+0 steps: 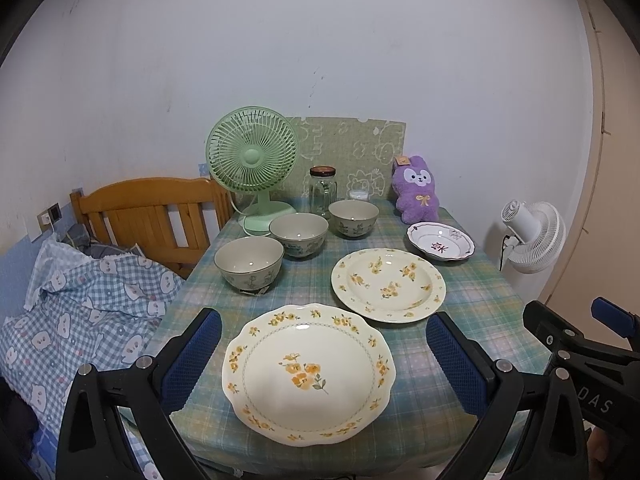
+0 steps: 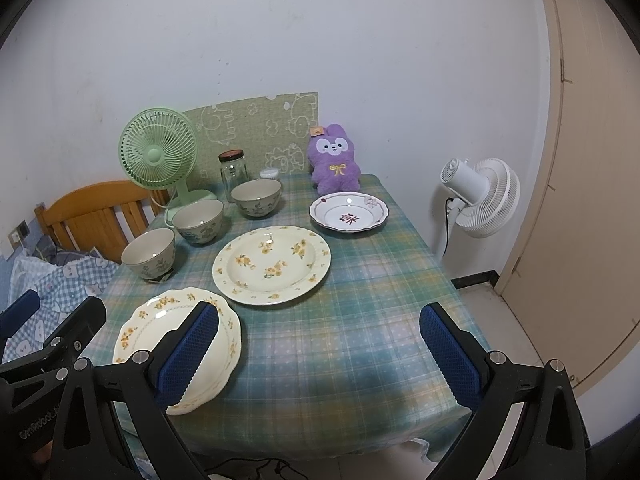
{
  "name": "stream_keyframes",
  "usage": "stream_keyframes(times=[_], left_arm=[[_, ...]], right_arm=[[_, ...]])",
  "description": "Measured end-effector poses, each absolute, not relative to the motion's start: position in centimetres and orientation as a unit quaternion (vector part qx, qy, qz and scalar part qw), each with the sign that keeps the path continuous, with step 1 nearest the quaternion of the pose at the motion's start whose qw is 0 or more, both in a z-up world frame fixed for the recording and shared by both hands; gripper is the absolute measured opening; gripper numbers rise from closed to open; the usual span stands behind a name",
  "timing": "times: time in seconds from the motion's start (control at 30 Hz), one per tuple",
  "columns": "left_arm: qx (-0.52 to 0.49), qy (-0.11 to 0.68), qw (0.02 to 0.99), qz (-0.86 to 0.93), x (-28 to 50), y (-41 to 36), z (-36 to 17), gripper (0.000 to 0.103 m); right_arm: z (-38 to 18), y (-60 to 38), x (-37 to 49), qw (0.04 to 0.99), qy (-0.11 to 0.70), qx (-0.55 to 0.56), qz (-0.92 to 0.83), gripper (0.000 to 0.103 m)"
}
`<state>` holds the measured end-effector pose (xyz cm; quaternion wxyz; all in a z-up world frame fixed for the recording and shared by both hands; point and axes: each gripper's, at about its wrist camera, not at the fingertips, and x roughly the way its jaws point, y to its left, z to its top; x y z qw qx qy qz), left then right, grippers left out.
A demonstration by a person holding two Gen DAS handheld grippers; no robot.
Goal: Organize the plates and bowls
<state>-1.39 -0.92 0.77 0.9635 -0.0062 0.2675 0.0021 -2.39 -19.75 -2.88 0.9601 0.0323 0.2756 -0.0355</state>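
A scalloped cream plate with yellow flowers [image 1: 308, 372] lies at the table's front edge, also in the right wrist view [image 2: 160, 332]. A round yellow-flowered plate [image 1: 388, 284] [image 2: 272, 264] lies behind it. A small white plate with a purple rim [image 1: 440, 241] [image 2: 349, 211] sits at the back right. Three grey-green bowls [image 1: 249, 263] [image 1: 298, 234] [image 1: 353, 218] stand in a diagonal row on the left, also in the right wrist view [image 2: 149, 253] [image 2: 199, 221] [image 2: 256, 198]. My left gripper [image 1: 324, 360] is open, above the scalloped plate. My right gripper [image 2: 320, 356] is open and empty, right of that plate.
A green desk fan [image 1: 252, 160], a glass jar [image 1: 322, 190] and a purple plush rabbit [image 1: 417, 189] stand at the back of the checked tablecloth [image 2: 360, 340]. A wooden bed frame [image 1: 148, 216] and bedding lie left. A white floor fan [image 2: 480, 196] stands right.
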Motion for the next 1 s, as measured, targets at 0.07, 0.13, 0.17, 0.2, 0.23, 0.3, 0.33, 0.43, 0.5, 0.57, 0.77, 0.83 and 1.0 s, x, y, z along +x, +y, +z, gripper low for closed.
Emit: stream_keyframes(times=[0.07, 0.13, 0.17, 0.2, 0.23, 0.3, 0.33, 0.43, 0.5, 0.57, 0.77, 0.83, 1.0], left_arm=[[-0.006, 0.267, 0.964, 0.002, -1.5, -1.0, 0.7, 0.103], [-0.005, 0.267, 0.964, 0.002, -1.5, -0.9, 0.7, 0.103], [-0.005, 0.266, 0.964, 0.002, -1.5, -0.9, 0.7, 0.103], [-0.005, 0.266, 0.964, 0.003, -1.5, -0.9, 0.7, 0.103], [-0.005, 0.266, 0.964, 0.003, -1.5, -0.9, 0.7, 0.103], [-0.005, 0.267, 0.964, 0.003, -1.6, -0.9, 0.7, 0.103], [-0.004, 0.267, 0.964, 0.003, -1.6, -0.9, 0.7, 0.103], [-0.002, 0.272, 0.962, 0.001, -1.5, -0.9, 0.5, 0.103], [-0.004, 0.273, 0.962, 0.0, -1.4, -0.8, 0.6, 0.103], [-0.003, 0.272, 0.962, -0.001, -1.4, -0.9, 0.6, 0.103], [0.006, 0.268, 0.963, 0.003, -0.9, -0.9, 0.7, 0.101], [0.006, 0.269, 0.963, 0.009, -0.6, -0.7, 0.5, 0.101], [-0.001, 0.278, 0.96, 0.02, 0.6, 0.4, 0.1, 0.099]], right_arm=[[-2.9, -19.7, -2.4, 0.96, 0.276, 0.032, -0.036, 0.102], [-2.9, -19.7, -2.4, 0.96, 0.275, 0.032, -0.036, 0.102], [-2.9, -19.8, -2.4, 0.96, 0.275, 0.031, -0.036, 0.102], [-2.8, -19.9, -2.3, 0.96, 0.275, 0.031, -0.036, 0.102], [-2.9, -19.9, -2.3, 0.96, 0.275, 0.031, -0.036, 0.102], [-2.9, -19.8, -2.4, 0.96, 0.275, 0.031, -0.036, 0.102], [-2.9, -19.8, -2.4, 0.96, 0.275, 0.031, -0.037, 0.102], [-2.8, -20.0, -2.2, 0.96, 0.277, 0.031, -0.036, 0.102], [-2.8, -20.2, -2.0, 0.96, 0.277, 0.03, -0.035, 0.101], [-2.7, -20.3, -1.9, 0.96, 0.275, 0.03, -0.034, 0.101], [-2.7, -19.6, -1.0, 0.959, 0.281, 0.028, -0.025, 0.099], [-2.8, -19.2, -0.5, 0.958, 0.284, 0.027, -0.021, 0.099], [-2.9, -17.8, 0.9, 0.957, 0.289, 0.022, -0.015, 0.099]])
